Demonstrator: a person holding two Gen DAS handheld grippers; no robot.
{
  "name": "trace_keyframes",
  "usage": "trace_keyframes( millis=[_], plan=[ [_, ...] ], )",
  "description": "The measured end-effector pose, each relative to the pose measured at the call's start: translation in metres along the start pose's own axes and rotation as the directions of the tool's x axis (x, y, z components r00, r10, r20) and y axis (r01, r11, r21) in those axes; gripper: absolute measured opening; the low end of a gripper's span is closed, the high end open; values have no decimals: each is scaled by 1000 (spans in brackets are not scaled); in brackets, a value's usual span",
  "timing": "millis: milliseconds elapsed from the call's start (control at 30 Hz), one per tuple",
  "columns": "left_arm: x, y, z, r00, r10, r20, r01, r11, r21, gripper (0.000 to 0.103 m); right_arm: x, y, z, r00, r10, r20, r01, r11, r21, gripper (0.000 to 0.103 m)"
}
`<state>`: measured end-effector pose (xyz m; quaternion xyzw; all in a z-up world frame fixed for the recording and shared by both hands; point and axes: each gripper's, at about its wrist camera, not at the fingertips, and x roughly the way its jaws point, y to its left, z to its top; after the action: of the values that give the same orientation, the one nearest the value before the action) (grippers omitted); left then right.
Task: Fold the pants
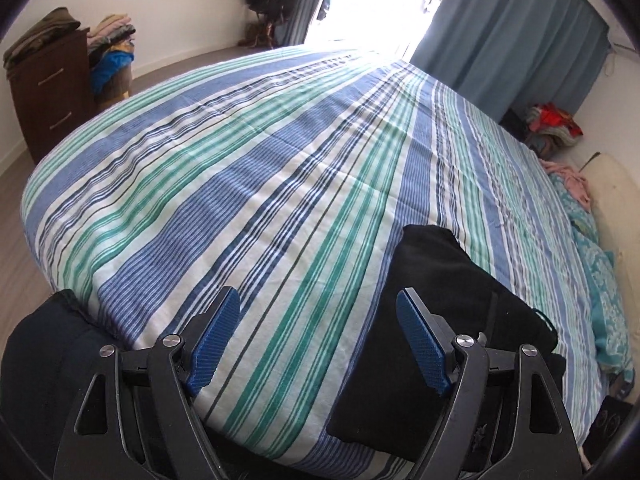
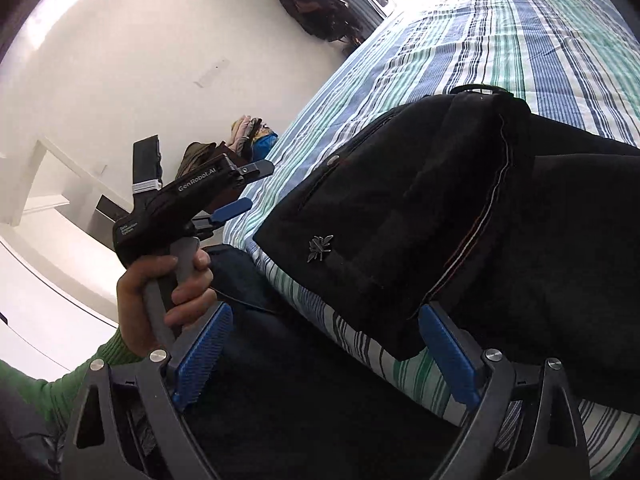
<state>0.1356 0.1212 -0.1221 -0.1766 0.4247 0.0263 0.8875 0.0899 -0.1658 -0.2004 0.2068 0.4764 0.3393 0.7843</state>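
Black pants lie folded in a compact bundle near the front edge of the striped bed. In the right wrist view the pants show a small leaf emblem, a pocket and a red-white seam. My left gripper is open and empty, hovering over the bed's front edge just left of the pants. It also shows in the right wrist view, held in a hand. My right gripper is open and empty, close in front of the bundle's near corner.
A brown dresser with piled clothes stands left of the bed. Blue curtains hang by a bright doorway at the back. Clothes and a teal pillow lie along the bed's right side. Dark fabric is at lower left.
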Motion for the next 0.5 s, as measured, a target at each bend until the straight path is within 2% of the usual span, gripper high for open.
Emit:
trace_keyframes(
  millis=[100,200,233,333,367,400,433,500],
  plan=[
    [2,3,0,1000,1,-3,-1,1000,-16,82,14,-13,4,999,18,-38,-16,998,65,91],
    [4,7,1,1000,7,-5,-7,999,-36,82,20,-17,10,993,117,-21,-114,984,134,86],
    [5,9,1,1000,8,-8,-9,999,-45,82,23,-16,12,992,122,-19,-118,983,142,86],
    [7,14,1,1000,12,-18,-13,998,-66,82,43,-9,17,996,45,-77,-35,992,120,81],
    [8,15,1,1000,15,-20,-16,997,-69,82,49,-6,18,996,21,-89,-11,994,109,75],
    [8,16,1,1000,20,-19,-21,997,-70,82,52,-4,19,996,-2,-92,10,996,93,56],
    [7,17,1,1000,25,-16,-26,997,-71,82,53,-3,21,995,-32,-93,40,996,80,45],
    [6,20,1,1000,29,-8,-29,996,-82,82,47,0,26,996,-40,-82,48,995,90,33]
  ],
)
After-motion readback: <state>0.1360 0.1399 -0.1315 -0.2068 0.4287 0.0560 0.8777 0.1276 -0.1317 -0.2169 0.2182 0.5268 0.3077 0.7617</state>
